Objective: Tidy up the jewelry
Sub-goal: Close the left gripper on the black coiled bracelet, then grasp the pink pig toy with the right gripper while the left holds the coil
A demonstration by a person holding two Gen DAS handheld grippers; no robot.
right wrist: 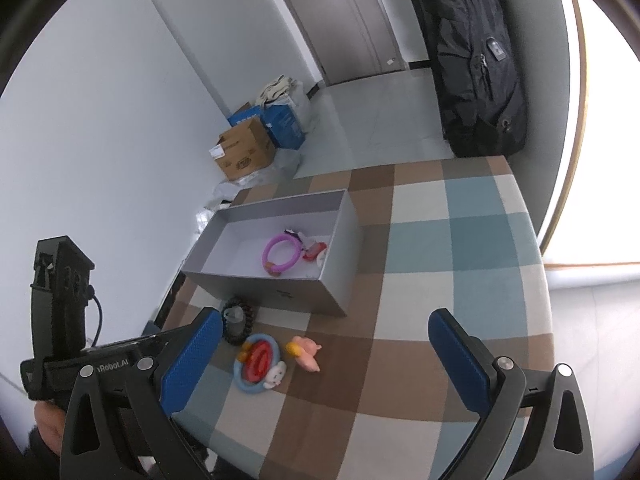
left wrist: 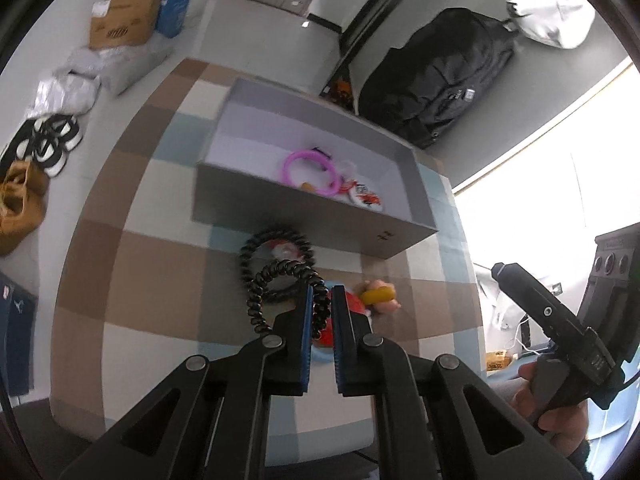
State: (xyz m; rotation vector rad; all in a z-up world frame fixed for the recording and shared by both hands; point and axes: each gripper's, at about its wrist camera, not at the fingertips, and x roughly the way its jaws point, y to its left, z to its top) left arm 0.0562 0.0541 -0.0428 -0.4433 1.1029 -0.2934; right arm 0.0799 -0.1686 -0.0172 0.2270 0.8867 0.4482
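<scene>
My left gripper (left wrist: pixel 321 300) is shut on a black spiral hair tie (left wrist: pixel 264 280), held above the checkered table in front of the grey box (left wrist: pixel 304 212). A second black spiral tie (left wrist: pixel 276 246) lies below it; the tie also shows in the right wrist view (right wrist: pixel 240 326). The box (right wrist: pixel 320 292) holds a purple ring (left wrist: pixel 308 172) (right wrist: pixel 280 254) and small red and white pieces (left wrist: pixel 362 196). A blue ring with a red piece (right wrist: pixel 258 364) and a pink and yellow clip (right wrist: pixel 306 354) (left wrist: pixel 378 294) lie on the table. My right gripper (right wrist: pixel 326 354) is open and empty above the table.
The checkered cloth table (right wrist: pixel 460 280) ends at a rounded front edge. A black backpack (right wrist: pixel 476 60) stands behind it. Cardboard and blue boxes (right wrist: pixel 256 140) sit on the floor by the wall. Shoes (left wrist: pixel 44 148) lie on the floor at the left.
</scene>
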